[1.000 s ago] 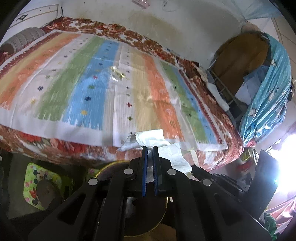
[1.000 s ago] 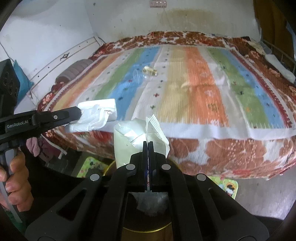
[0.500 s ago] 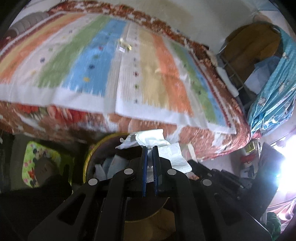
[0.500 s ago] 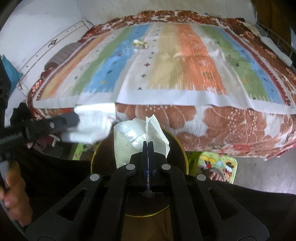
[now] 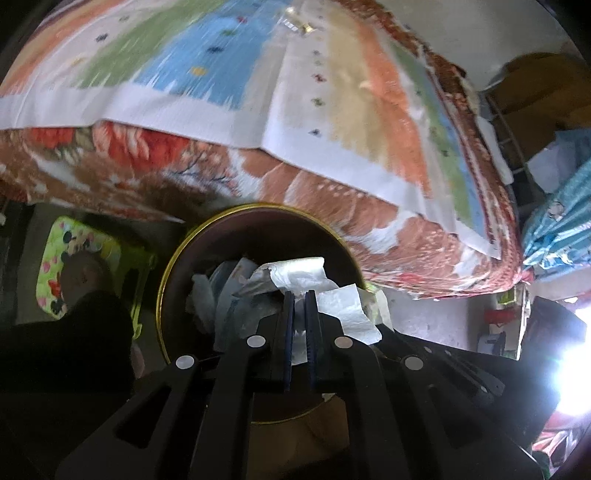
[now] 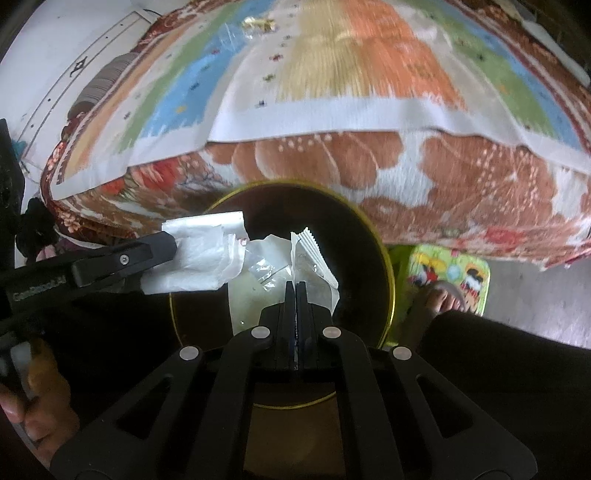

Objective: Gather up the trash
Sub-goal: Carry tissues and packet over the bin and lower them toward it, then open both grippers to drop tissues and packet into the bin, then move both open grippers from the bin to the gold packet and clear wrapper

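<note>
A round dark bin with a gold rim [image 5: 173, 266] [image 6: 384, 254] stands on the floor below the bed's edge. My left gripper [image 5: 300, 293] is shut on crumpled white paper [image 5: 295, 271] just over the bin's mouth, where other scraps [image 5: 221, 295] lie inside. In the right wrist view the left gripper's fingers [image 6: 147, 251] carry that white paper [image 6: 199, 258] at the bin's left rim. My right gripper [image 6: 295, 284] is shut on a clear plastic wrapper with a serrated edge [image 6: 314, 254], hanging over the bin's opening.
The striped bedspread [image 6: 332, 55] covers the bed behind the bin; a small gold wrapper [image 6: 258, 24] [image 5: 299, 24] and clear plastic lie on it far back. Green patterned slippers [image 6: 450, 273] [image 5: 77, 266] hold the person's feet beside the bin. Blue cloth [image 5: 561, 221] hangs at right.
Both grippers have sunk toward the bin and tipped downward, each still holding its trash. The bin now fills the middle of both views and the bed has slid upward.
</note>
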A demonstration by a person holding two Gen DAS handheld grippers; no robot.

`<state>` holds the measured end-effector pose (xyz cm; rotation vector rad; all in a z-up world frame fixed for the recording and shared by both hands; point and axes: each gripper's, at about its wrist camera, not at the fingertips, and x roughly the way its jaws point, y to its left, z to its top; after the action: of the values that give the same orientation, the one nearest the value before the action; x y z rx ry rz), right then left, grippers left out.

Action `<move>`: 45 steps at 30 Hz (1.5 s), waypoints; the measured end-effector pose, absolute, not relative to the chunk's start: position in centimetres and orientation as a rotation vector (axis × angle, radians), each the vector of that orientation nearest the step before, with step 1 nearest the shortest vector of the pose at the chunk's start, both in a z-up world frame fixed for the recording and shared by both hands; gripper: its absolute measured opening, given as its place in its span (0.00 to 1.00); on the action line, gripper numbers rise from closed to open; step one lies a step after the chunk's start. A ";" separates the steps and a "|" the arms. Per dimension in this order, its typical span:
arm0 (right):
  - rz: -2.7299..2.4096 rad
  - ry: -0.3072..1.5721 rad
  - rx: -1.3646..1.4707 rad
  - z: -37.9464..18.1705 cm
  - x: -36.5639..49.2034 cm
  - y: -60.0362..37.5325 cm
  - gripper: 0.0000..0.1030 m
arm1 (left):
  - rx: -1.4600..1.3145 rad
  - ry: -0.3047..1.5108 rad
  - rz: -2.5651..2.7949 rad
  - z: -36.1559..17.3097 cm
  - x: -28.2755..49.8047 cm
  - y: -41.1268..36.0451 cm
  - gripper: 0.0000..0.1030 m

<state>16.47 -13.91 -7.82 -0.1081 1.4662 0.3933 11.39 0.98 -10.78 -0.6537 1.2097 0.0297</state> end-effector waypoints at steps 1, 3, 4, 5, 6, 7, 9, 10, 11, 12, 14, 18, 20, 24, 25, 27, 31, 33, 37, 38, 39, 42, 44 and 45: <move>0.388 1.480 -0.106 -8.2 16.5 -13.9 0.00 | -0.656 1.218 0.040 -11.1 11.5 1.0 0.05; 0.381 1.499 -0.105 -8.8 16.5 -13.8 0.00 | -0.665 1.226 0.050 -11.4 11.7 1.2 0.05; 0.374 1.507 -0.107 -9.1 16.6 -13.8 0.00 | -0.667 1.230 0.056 -11.5 11.9 1.2 0.05; 0.366 1.513 -0.110 -9.4 16.6 -13.7 0.00 | -0.674 1.234 0.062 -11.7 12.0 1.3 0.05; 0.359 1.520 -0.111 -9.7 16.7 -13.7 0.00 | -0.685 1.239 0.069 -12.0 12.1 1.4 0.05; 0.350 1.530 -0.108 -10.0 16.9 -13.7 0.00 | -0.691 1.242 0.074 -12.1 12.3 1.5 0.05; 0.327 1.545 -0.107 -10.6 17.1 -13.8 0.00 | -0.714 1.257 0.090 -12.6 12.6 1.8 0.05; 0.317 1.546 -0.109 -10.7 17.2 -13.9 0.00 | -0.719 1.263 0.093 -12.7 12.6 1.9 0.05; 0.306 1.548 -0.114 -10.9 17.4 -13.9 0.00 | -0.720 1.267 0.096 -12.8 12.7 1.9 0.05; 0.303 1.551 -0.115 -11.0 17.5 -13.9 0.00 | -0.716 1.269 0.095 -12.8 12.7 1.8 0.05; 0.304 1.560 -0.116 -11.2 17.7 -13.9 0.02 | -0.704 1.275 0.091 -12.8 12.9 1.7 0.05; 0.285 1.578 -0.123 -11.7 18.1 -13.9 0.30 | -0.734 1.308 0.090 -13.4 13.8 1.9 0.10; 0.281 1.588 -0.121 -11.9 18.5 -13.9 0.35 | -0.786 1.350 0.093 -14.3 14.3 2.4 0.19; 0.285 1.594 -0.108 -11.8 19.4 -13.8 0.36 | -0.747 1.372 0.105 -14.0 15.4 2.5 0.22; 0.289 1.590 -0.111 -11.6 19.5 -13.6 0.36 | -0.741 1.366 0.102 -13.7 15.6 2.6 0.23; 0.308 1.571 -0.118 -11.1 19.7 -13.3 0.39 | -0.725 1.338 0.104 -12.7 16.2 3.0 0.25; 0.355 1.516 -0.127 -9.4 20.0 -12.6 0.43 | -0.711 1.282 0.122 -10.6 17.3 4.3 0.29; 0.378 1.488 -0.119 -8.4 20.3 -12.3 0.43 | -0.707 1.263 0.126 -9.9 17.8 4.9 0.31; 0.406 1.397 -0.151 -6.3 20.9 -11.5 0.44 | -0.713 1.232 0.136 -8.6 18.6 6.5 0.33; 0.421 1.377 -0.160 -5.8 21.0 -11.3 0.47 | -0.712 1.223 0.140 -8.2 18.9 7.0 0.34; 0.436 1.358 -0.170 -5.4 21.1 -11.0 0.48 | -0.711 1.217 0.142 -7.9 19.0 7.2 0.35; 0.460 1.306 -0.206 -4.4 21.4 -10.2 0.48 | -0.699 1.194 0.147 -7.0 19.6 7.9 0.39; 0.462 1.271 -0.205 -3.7 21.5 -10.2 0.48 | -0.693 1.178 0.148 -6.5 19.9 8.3 0.41; 0.469 1.250 -0.206 -3.1 21.6 -10.1 0.48 | -0.693 1.173 0.145 -6.3 20.1 8.5 0.42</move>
<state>21.60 -10.09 -3.15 -0.2065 1.2496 0.4688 20.07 8.46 -6.26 -0.6929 1.1727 0.1451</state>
